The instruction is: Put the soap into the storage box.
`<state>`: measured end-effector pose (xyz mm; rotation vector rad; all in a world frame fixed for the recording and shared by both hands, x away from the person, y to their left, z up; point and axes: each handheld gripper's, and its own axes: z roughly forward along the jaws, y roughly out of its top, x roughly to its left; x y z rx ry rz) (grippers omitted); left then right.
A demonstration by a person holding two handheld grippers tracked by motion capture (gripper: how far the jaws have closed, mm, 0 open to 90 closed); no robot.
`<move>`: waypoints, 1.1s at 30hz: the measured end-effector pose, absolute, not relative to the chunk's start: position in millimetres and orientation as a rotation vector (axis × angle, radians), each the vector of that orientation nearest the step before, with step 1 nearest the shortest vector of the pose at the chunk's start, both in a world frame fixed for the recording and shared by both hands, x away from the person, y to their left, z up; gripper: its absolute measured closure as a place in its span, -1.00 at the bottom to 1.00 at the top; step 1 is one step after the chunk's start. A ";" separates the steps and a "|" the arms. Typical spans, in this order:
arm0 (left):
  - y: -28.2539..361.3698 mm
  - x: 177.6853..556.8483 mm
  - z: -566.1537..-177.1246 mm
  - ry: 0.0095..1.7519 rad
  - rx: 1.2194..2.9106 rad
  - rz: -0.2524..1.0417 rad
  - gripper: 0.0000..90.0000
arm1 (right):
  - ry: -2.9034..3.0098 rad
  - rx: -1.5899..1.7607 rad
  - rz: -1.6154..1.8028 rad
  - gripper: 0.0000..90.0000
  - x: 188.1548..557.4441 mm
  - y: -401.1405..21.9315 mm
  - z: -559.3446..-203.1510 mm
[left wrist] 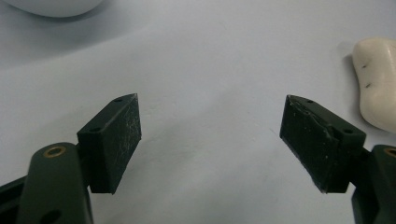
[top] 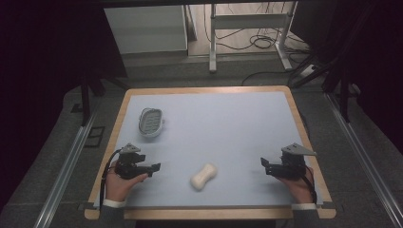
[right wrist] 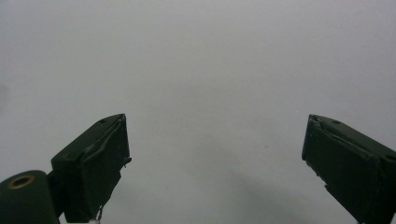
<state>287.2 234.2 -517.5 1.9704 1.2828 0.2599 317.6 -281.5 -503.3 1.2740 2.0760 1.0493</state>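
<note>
A cream bar of soap [top: 204, 176], waisted in the middle, lies on the pale blue mat near the front centre. The soap [left wrist: 377, 81] also appears at the right edge of the left gripper view. A white oval soap dish [top: 150, 121] with a slotted grey insert sits at the back left; its rim [left wrist: 56, 5] shows at the top of the left gripper view. My left gripper [top: 156, 167] rests low at the front left, open, pointing right toward the soap, nothing between its jaws [left wrist: 212, 140]. My right gripper [top: 263, 164] sits at the front right, open and empty [right wrist: 215, 158], pointing left.
The mat [top: 228, 128] lies on a wood-edged table [top: 204, 89]. Beyond the far edge stand a white cabinet [top: 145, 28], a metal frame leg [top: 212, 42] and loose cables [top: 259, 42] on the floor. Rails [top: 66, 166] run along both sides of the table.
</note>
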 end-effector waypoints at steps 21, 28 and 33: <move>234.0 282.3 -512.0 1.304 1.983 0.280 -0.54 | 2.059 1.332 1.090 -0.81 317.5 -296.8 -500.9; 233.4 282.2 -508.1 1.300 1.994 0.288 -0.55 | 2.048 1.328 1.113 -0.81 314.7 -300.3 -498.2; 236.2 280.5 -501.1 1.292 2.000 0.294 -0.56 | 2.041 1.322 1.116 -0.81 314.4 -299.9 -497.9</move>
